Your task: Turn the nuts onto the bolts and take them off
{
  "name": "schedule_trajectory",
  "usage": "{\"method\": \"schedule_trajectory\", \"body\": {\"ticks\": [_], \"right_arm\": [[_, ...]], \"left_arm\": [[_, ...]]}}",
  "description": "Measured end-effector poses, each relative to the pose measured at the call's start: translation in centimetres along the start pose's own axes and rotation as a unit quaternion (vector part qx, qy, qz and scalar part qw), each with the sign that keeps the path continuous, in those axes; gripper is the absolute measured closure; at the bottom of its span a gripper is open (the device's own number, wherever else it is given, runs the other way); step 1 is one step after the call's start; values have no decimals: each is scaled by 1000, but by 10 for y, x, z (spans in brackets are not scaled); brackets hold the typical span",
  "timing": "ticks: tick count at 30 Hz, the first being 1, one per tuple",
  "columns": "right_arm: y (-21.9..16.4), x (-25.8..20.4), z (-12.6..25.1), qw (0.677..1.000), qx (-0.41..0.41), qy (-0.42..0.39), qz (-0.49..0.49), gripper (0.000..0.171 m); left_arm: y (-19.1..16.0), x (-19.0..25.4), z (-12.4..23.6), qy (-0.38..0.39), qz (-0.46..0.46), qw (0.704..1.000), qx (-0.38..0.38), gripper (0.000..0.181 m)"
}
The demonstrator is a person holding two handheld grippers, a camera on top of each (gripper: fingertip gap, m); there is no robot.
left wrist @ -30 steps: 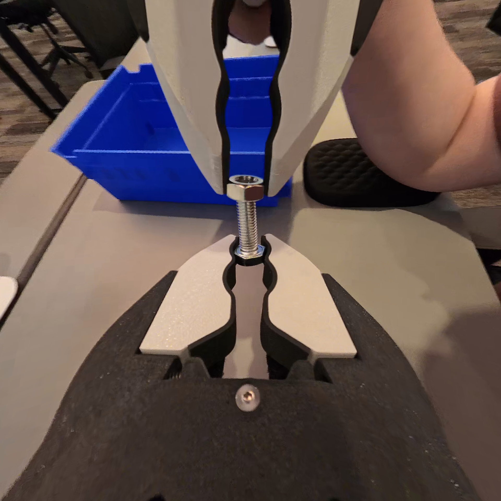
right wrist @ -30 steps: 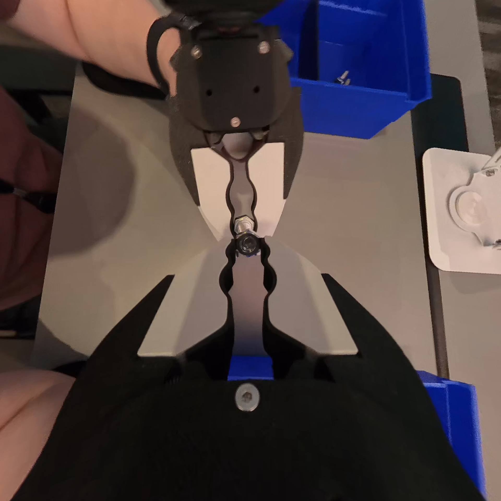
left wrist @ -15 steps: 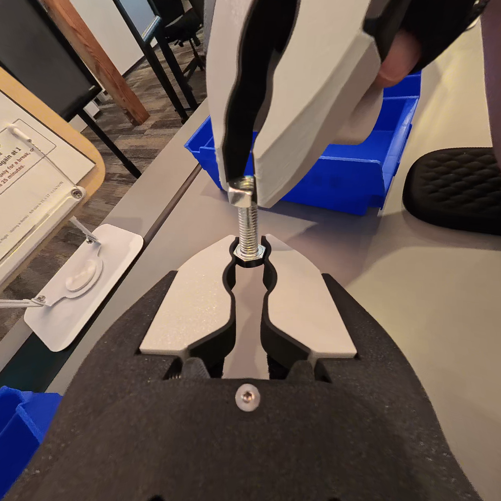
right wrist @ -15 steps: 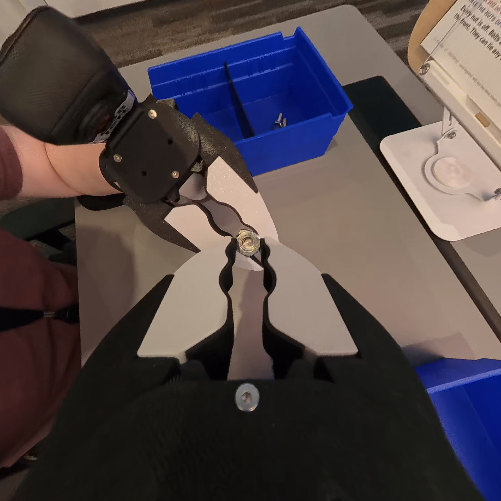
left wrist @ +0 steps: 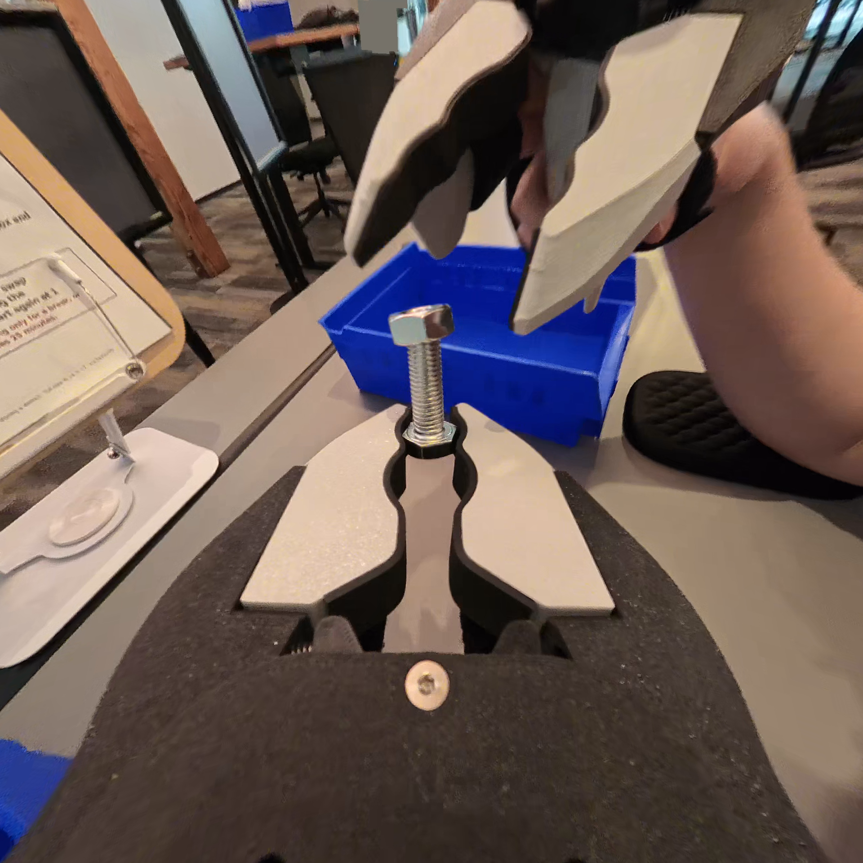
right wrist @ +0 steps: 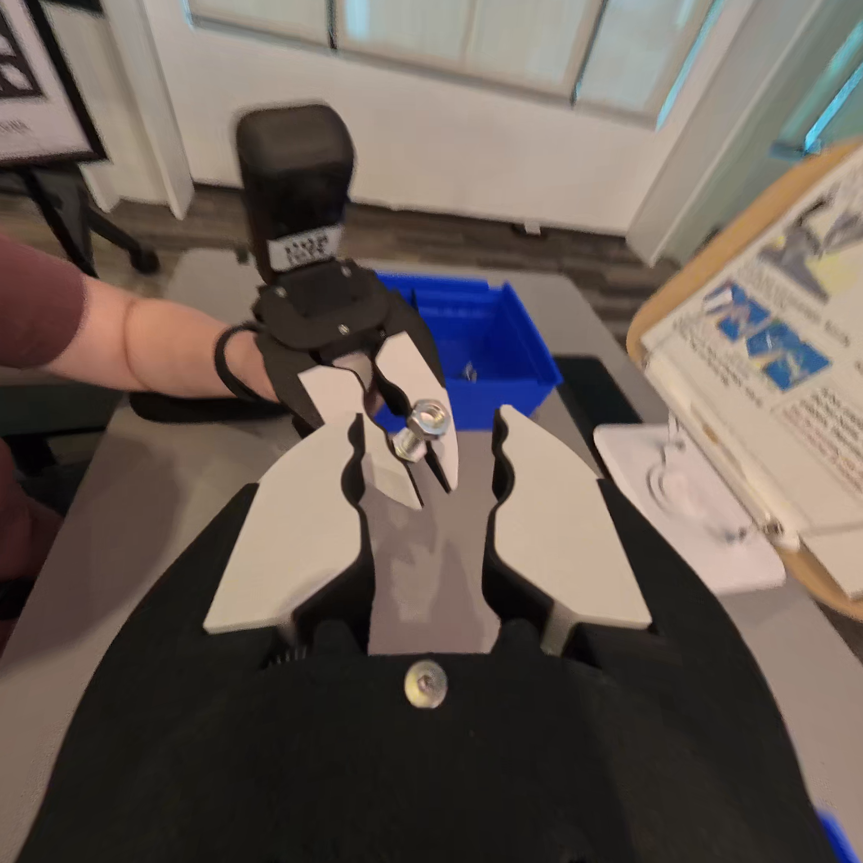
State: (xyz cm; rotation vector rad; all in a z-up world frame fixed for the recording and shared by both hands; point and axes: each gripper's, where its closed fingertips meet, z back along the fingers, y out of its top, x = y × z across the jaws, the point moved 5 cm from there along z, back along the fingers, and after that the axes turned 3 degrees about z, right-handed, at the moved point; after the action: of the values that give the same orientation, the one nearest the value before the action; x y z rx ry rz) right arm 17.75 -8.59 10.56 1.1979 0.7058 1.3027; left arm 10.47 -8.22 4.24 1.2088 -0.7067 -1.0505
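Note:
My left gripper is shut on a nut at its fingertips. A silver bolt is threaded in the nut and stands upright, hex head on top. My right gripper is open, above and behind the bolt head, touching nothing. In the right wrist view the right gripper is open and empty, with the bolt seen head-on between its fingertips, farther off. The left gripper holds the nut there, over the grey table.
A blue bin stands behind the bolt, with small hardware inside. A black wrist pad lies under the person's right arm. A sign on a white base stands beside the table. Another blue bin corner is near me. The grippers' ends are close to 6 cm from one another.
My right gripper let go of the bolt head, opened wide and pulled up and back. My left gripper kept hold of the nut with the bolt in it.

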Motion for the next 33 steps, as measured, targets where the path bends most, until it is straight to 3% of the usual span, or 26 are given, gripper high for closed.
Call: {"method": "schedule_trajectory", "body": {"ticks": [4, 8, 18, 22, 25, 33], "right_arm": [[22, -12, -2, 991, 124, 57, 2, 106], [31, -22, -14, 979, 182, 88, -7, 101], [38, -33, -16, 979, 187, 82, 26, 97], [41, -27, -8, 979, 195, 46, 33, 103], [41, -18, -7, 975, 219, 33, 1, 123], [33, -18, -16, 968, 214, 111, -63, 142]], "left_arm": [[15, 0, 12, -17, -1, 998, 59, 166], [29, 5, 24, -34, -6, 994, 105, 166], [37, -2, 35, -11, -11, 994, 113, 166], [38, -4, 38, -16, -4, 993, 120, 166], [40, 2, 37, -34, -7, 992, 122, 166], [41, 9, 35, -48, -7, 991, 123, 166]]}}
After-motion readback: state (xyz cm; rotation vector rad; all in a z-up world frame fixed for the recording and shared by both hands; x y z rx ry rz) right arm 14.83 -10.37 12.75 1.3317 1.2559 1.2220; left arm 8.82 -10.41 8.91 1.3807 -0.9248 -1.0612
